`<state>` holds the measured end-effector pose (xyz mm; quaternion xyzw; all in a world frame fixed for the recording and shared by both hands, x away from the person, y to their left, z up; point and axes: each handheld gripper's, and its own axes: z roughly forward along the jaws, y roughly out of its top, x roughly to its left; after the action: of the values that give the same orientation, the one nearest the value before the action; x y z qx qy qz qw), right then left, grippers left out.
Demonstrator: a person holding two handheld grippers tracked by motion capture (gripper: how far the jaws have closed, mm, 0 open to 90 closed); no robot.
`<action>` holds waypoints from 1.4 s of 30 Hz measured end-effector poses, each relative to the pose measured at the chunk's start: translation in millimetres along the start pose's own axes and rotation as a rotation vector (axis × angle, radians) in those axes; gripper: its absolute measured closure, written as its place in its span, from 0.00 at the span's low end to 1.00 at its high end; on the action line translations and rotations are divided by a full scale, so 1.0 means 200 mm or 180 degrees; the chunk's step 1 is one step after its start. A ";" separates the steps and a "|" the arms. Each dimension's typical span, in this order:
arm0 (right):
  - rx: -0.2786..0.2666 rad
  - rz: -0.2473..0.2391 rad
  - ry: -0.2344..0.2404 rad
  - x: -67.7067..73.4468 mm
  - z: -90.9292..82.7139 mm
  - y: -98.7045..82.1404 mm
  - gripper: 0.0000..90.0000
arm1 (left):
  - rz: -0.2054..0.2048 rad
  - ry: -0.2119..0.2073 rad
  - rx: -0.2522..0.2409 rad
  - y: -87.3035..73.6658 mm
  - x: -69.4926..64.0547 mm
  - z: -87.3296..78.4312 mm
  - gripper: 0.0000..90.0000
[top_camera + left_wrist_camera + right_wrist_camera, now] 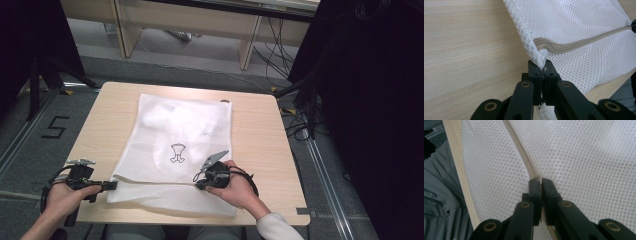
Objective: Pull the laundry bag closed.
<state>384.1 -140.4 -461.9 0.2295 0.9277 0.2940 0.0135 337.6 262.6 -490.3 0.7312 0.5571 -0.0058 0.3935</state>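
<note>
A white mesh laundry bag (180,130) with a small black garment print lies flat on the wooden table (260,145). Its beige zipper (574,42) runs along the fold near the front edge. My left gripper (114,185) sits at the bag's near left corner. In the left gripper view its jaws (543,67) are shut on the mesh corner at the zipper's end. My right gripper (197,181) rests on the bag farther right along the zipper (521,152). Its jaws (541,181) are shut on the small zipper pull, and a hand wraps its body.
The table's front edge (200,220) lies just below the bag. A "5" mark (54,127) is on the grey floor at left. Black stand legs (300,95) and cables stand at the right; wooden furniture (190,25) is behind. Grey clothing (439,202) lies beyond the table edge.
</note>
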 end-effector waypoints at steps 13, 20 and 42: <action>0.0007 0.0030 -0.0016 0.00 -0.02 -0.02 0.97 | 0.0004 0.0006 0.0005 0.00 0.00 0.00 0.96; 0.0021 0.0070 -0.0001 -0.01 -0.03 -0.03 0.97 | 0.0051 0.0010 0.0049 0.00 0.01 0.00 0.97; 0.0007 0.0087 -0.0026 -0.02 -0.07 -0.08 0.97 | 0.0003 -0.0017 0.0041 0.00 0.00 0.00 0.96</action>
<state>379.7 -160.7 -459.6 0.2435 0.9248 0.2922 0.0130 338.0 263.1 -490.1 0.7340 0.5557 -0.0111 0.3903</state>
